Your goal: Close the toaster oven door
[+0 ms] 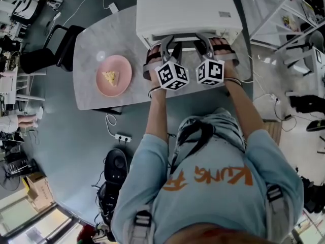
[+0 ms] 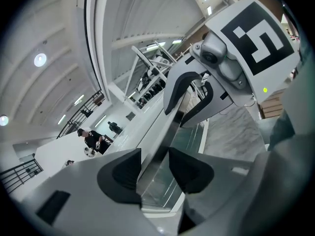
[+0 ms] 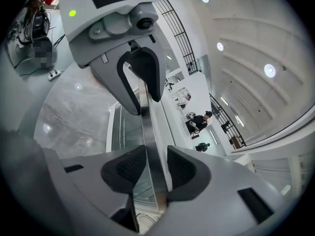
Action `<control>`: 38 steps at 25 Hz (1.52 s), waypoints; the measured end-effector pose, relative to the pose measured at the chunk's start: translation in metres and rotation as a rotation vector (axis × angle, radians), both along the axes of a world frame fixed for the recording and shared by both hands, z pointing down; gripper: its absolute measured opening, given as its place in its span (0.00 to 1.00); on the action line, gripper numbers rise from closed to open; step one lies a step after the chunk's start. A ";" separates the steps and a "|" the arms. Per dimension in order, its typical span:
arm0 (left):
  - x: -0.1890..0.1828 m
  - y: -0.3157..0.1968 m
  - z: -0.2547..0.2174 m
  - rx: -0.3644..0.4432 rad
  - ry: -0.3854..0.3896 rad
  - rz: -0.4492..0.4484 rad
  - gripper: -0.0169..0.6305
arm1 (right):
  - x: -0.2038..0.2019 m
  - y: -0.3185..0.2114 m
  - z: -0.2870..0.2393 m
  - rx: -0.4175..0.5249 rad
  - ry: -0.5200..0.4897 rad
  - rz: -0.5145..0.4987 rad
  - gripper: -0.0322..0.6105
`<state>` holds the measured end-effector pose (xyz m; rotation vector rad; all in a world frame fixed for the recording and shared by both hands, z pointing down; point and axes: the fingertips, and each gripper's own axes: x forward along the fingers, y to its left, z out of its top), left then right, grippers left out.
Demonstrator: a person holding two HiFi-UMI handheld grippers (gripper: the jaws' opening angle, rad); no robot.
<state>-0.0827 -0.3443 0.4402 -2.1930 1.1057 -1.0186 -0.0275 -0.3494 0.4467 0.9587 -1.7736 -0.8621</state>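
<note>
The toaster oven (image 1: 183, 11) casing is smooth matt white. Its door handle (image 3: 150, 132) is brushed metal, the door pane (image 3: 123, 129) glossy glass. The surface (image 1: 91, 50) looks like polished grey marble.

Orange "KUNG" lettering (image 1: 229, 176), upside down, on the person's light-blue shirt (image 1: 213, 207)

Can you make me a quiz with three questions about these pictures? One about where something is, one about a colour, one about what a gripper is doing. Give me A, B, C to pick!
1. Where is the plate?
A on the floor
B left of the oven
C in a gripper's jaws

2. What colour is the plate?
A pink
B blue
C green

3. The right gripper is:
A open on nothing
B shut on the plate
C shut on the handle

Answers:
1 B: the head view shows it to the oven's left.
2 A: its rim is pink.
3 C: the right gripper view shows both pads against the bar.
</note>
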 end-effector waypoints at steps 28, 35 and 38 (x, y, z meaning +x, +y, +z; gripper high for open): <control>-0.017 0.011 -0.149 0.011 0.911 -0.234 0.29 | 0.056 0.002 -0.134 -0.130 -0.985 0.079 0.06; -0.033 0.022 -0.170 0.080 1.057 -0.370 0.03 | 0.090 0.005 -0.166 -0.130 -1.212 0.078 0.05; -0.034 0.029 -0.161 0.038 1.127 -0.354 0.03 | 0.092 0.011 -0.157 -0.166 -1.205 0.068 0.05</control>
